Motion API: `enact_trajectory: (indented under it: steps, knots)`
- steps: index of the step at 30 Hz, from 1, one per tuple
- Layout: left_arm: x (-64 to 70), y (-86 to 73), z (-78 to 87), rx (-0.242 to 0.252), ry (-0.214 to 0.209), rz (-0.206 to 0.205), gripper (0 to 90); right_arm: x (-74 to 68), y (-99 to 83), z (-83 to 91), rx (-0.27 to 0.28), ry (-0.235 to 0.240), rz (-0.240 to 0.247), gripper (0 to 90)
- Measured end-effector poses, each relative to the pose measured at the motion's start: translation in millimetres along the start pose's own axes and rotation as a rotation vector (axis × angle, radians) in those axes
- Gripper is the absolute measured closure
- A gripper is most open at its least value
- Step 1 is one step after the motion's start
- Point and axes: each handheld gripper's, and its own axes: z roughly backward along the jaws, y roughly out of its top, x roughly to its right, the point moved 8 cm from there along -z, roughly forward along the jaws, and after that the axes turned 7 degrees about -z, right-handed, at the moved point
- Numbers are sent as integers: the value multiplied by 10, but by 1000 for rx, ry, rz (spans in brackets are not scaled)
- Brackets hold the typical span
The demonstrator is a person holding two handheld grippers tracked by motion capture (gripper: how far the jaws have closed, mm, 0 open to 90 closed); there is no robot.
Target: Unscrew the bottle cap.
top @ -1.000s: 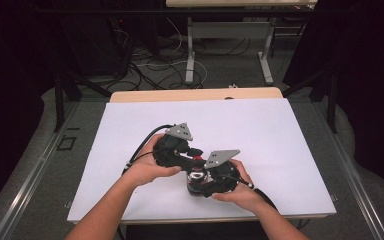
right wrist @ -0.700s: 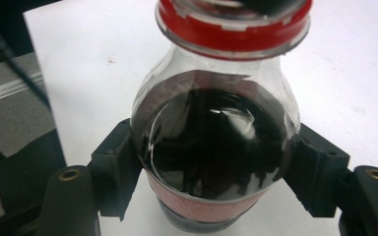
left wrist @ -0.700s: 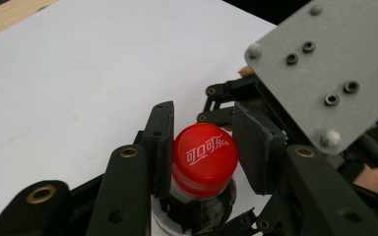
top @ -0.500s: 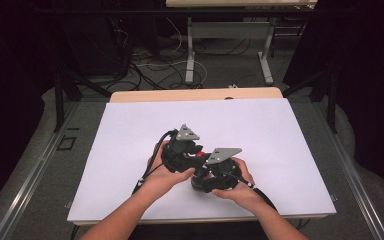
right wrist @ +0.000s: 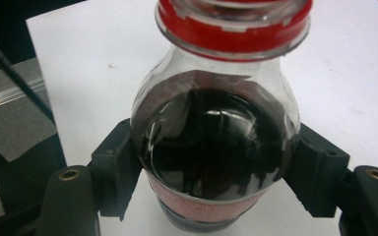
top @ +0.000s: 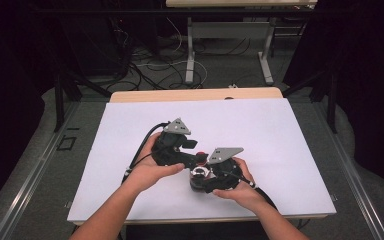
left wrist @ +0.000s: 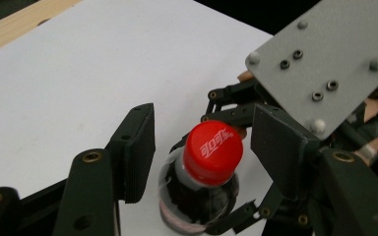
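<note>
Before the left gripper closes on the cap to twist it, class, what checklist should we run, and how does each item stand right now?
1. Right gripper clamps the bottle body, pads against both sides: ok.
2. Left gripper jaws open, one either side of the red cap: ok.
3. Cap centred between the pads: not ok, it sits nearer the right-hand pad in the left gripper view.
4. Cap on and tamper ring in place: ok.
5. Bottle base resting on the white table: cannot tell.
6. Both hands hold the grippers, high view: ok.
</note>
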Motion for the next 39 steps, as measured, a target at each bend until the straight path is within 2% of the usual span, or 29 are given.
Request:
enact_trajectory:
  steps: [1, 2, 3, 4, 5, 7, 9, 13, 14, 17, 18, 19, 20, 24, 27, 31, 32, 33, 34, 35, 37, 38, 39]
  knots:
    - [-5, -19, 10, -14, -26, -27, 431, -5, -2, 7, -8, 10, 4, 297]
    - [-8, -27, 2, -12, -34, -35, 432, -8, 3, 2, 1, 10, 6, 298]
    - [-16, -39, 11, -23, -68, -79, 432, -20, 1, 5, -5, 23, 9, 298]
    - [-16, -50, 7, -28, -80, -113, 439, -29, 1, 4, -4, 31, 17, 297]
    - [-2, -63, 9, -38, -108, -128, 441, -41, -5, 9, -14, 38, 20, 297]
    - [-5, -79, -4, -48, -132, -165, 453, -64, 0, 0, -7, 53, 34, 297]
    - [-12, -113, -27, -81, -125, -173, 470, -90, -5, -2, -10, 59, 43, 297]
    - [-25, -123, -54, -67, -141, -184, 461, -113, -17, -12, -22, 66, 47, 297]
    - [-23, -122, -60, -61, -157, -188, 464, -115, -16, -15, -19, 67, 48, 298]
    - [-10, -123, -90, -44, -187, -185, 488, -123, -16, -20, -18, 76, 62, 297]
    - [0, -119, -112, -30, -190, -178, 495, -132, -20, -16, -21, 75, 54, 297]
    - [14, -121, -115, -35, -211, -185, 508, -142, -17, -20, -15, 76, 53, 297]
    - [17, -123, -124, -40, -214, -185, 523, -150, -25, -12, -30, 84, 55, 298]
    - [46, -128, -159, -54, -223, -170, 577, -153, -27, -27, -24, 81, 57, 297]
    - [50, -120, -170, -54, -196, -157, 605, -148, -35, -26, -34, 81, 57, 297]
    - [60, -98, -181, -44, -121, -96, 609, -114, -20, -30, -15, 53, 44, 298]
    - [65, -90, -190, -42, -79, -70, 610, -104, -18, -27, -15, 47, 47, 298]
    - [83, -85, -182, -46, -60, -35, 610, -100, -18, -25, -16, 43, 39, 298]
    - [93, -77, -187, -37, -36, -17, 611, -92, -21, -17, -25, 41, 39, 298]
    - [99, -58, -210, -9, 12, 10, 611, -90, -18, -10, -24, 40, 35, 298]
    - [116, -53, -203, -16, 46, 39, 612, -65, -4, -11, -9, 23, 36, 298]
    - [115, -46, -217, -4, 78, 51, 612, -61, -3, -8, -7, 14, 32, 298]
    - [118, -40, -226, 5, 92, 65, 613, -57, -1, -7, -4, 6, 27, 298]
